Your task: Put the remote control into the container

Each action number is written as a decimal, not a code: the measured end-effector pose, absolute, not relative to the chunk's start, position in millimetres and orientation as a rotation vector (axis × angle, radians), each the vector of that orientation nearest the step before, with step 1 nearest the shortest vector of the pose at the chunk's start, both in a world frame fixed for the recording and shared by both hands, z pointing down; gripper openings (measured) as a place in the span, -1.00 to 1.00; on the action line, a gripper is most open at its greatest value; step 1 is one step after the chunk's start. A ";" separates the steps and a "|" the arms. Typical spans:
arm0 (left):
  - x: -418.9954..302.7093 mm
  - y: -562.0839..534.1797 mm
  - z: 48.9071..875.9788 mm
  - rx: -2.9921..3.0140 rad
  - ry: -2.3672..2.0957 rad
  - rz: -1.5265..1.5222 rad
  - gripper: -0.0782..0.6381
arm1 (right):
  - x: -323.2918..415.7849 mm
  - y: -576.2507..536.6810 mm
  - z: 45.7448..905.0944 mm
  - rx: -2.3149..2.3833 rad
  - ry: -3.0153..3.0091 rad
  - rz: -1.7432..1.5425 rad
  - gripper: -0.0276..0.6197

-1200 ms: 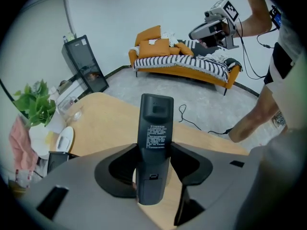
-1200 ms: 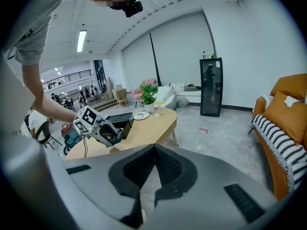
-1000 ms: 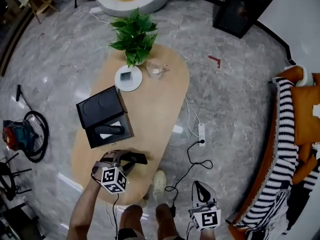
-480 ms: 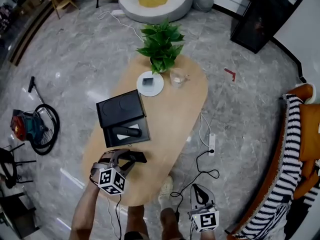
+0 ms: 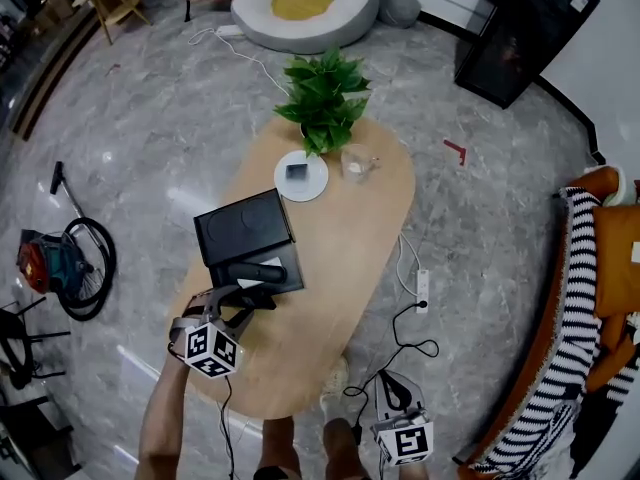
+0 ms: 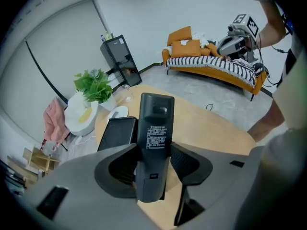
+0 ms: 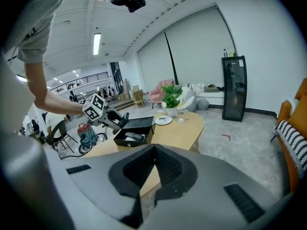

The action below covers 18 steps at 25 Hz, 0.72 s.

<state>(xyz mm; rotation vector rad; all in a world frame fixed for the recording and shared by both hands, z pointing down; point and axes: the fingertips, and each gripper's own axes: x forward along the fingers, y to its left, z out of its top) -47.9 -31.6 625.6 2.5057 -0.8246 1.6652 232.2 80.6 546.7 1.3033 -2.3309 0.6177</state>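
My left gripper [image 5: 240, 308] is shut on a black remote control [image 5: 262, 297], held just above the table's near end beside the open black container [image 5: 289, 265]. In the left gripper view the remote [image 6: 155, 138] stands between the jaws with its label side showing, and the container [image 6: 115, 133] lies behind it. A second dark remote [image 5: 250, 267] lies inside the container's tray. My right gripper [image 5: 398, 420] hangs low off the table's near right, shut and empty [image 7: 153, 152]. From there the container [image 7: 136, 130] shows with its lid up.
On the oval wooden table [image 5: 350, 238] stand a potted plant [image 5: 322, 88], a white plate [image 5: 300, 175] and a glass [image 5: 355, 161]. A power strip [image 5: 422, 288] and cables lie on the floor at right. A vacuum cleaner [image 5: 55, 268] sits at left, a striped sofa [image 5: 580, 298] at right.
My left gripper has carried the remote forward, closer to the container's near edge. The head camera has shifted. The right gripper stays shut in place.
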 end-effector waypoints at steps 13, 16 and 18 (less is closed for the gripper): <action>-71.1 -57.3 678.1 2.452 -0.744 1.674 -0.16 | 210.3 67.4 549.7 1.347 -2.266 0.629 -0.88; -75.6 -61.7 688.7 2.439 -0.736 1.686 -0.16 | 206.1 64.9 553.5 1.356 -2.257 0.637 -0.88; -76.8 -63.6 694.0 2.433 -0.725 1.692 -0.16 | 204.7 63.7 555.2 1.360 -2.249 0.642 -0.88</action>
